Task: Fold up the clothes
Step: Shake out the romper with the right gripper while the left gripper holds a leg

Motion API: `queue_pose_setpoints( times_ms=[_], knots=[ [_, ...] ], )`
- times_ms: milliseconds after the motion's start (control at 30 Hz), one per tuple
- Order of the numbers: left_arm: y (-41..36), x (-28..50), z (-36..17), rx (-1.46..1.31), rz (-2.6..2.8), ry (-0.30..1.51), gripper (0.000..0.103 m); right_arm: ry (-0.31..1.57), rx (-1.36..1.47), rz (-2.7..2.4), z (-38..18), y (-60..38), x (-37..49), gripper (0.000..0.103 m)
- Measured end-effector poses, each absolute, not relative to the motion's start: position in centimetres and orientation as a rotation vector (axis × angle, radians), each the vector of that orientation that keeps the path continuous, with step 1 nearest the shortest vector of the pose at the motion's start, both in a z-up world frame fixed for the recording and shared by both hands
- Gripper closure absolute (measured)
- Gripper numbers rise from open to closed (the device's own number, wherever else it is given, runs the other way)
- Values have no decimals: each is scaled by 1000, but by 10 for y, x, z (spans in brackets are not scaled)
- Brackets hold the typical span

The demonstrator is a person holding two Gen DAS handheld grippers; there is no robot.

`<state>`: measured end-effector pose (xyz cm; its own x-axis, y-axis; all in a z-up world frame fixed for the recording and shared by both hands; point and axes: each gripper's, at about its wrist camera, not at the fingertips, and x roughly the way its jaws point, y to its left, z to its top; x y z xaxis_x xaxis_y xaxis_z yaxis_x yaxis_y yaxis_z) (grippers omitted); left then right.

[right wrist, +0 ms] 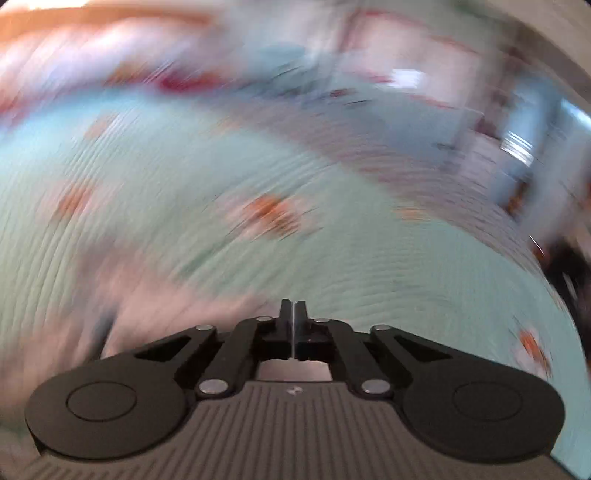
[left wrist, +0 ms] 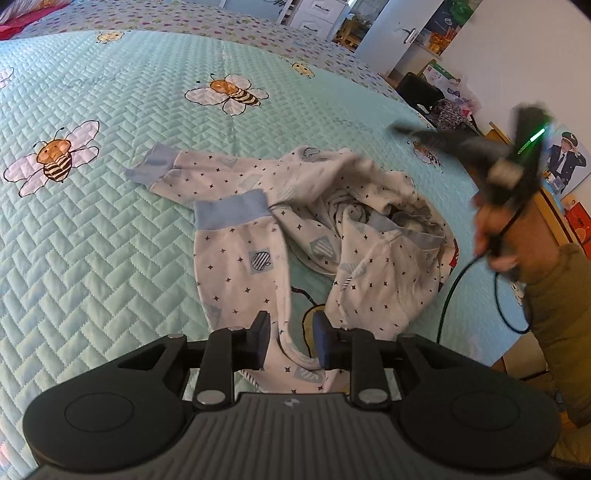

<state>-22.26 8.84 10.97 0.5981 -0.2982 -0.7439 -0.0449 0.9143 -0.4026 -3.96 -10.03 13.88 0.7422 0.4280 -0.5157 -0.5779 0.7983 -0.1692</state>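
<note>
A small white garment (left wrist: 306,236) with dark stars and pale blue cuffs lies crumpled on a mint quilted bedspread (left wrist: 110,240) printed with bees. My left gripper (left wrist: 290,341) is at the garment's near edge, shut on a bunched fold of the cloth between its fingers. A person's hand holds my right gripper (left wrist: 413,133), motion-blurred, above the garment's far right side. The right wrist view is heavily smeared. It shows the right gripper (right wrist: 293,314) shut with its fingers pressed together and nothing between them, over the mint bedspread (right wrist: 369,258).
The bed's right edge runs past the garment, with a black cable (left wrist: 454,280) hanging beside it. The person's olive sleeve (left wrist: 557,325) is at the right. Beyond the bed stand white drawers (left wrist: 317,18), a door (left wrist: 402,33) and a dark chair (left wrist: 419,90).
</note>
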Motion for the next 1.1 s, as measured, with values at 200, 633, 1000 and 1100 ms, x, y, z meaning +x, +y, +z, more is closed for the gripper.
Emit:
queue_pose_setpoints(
  times_ms=[200,633,1000,1100],
  knots=[
    [73,-220,113,-384,-193,911,74,489,50,209,172,-223,6,99],
    [57,-195,107,-359,-172,955,56,428,-851,735,60,-53,-80,33],
    [54,-190,102,-358,-174,973,56,378,-31,352,148,-169,-31,99],
    [51,-191,103,-353,-180,972,56,402,235,91,155,-254,-23,98]
  ],
)
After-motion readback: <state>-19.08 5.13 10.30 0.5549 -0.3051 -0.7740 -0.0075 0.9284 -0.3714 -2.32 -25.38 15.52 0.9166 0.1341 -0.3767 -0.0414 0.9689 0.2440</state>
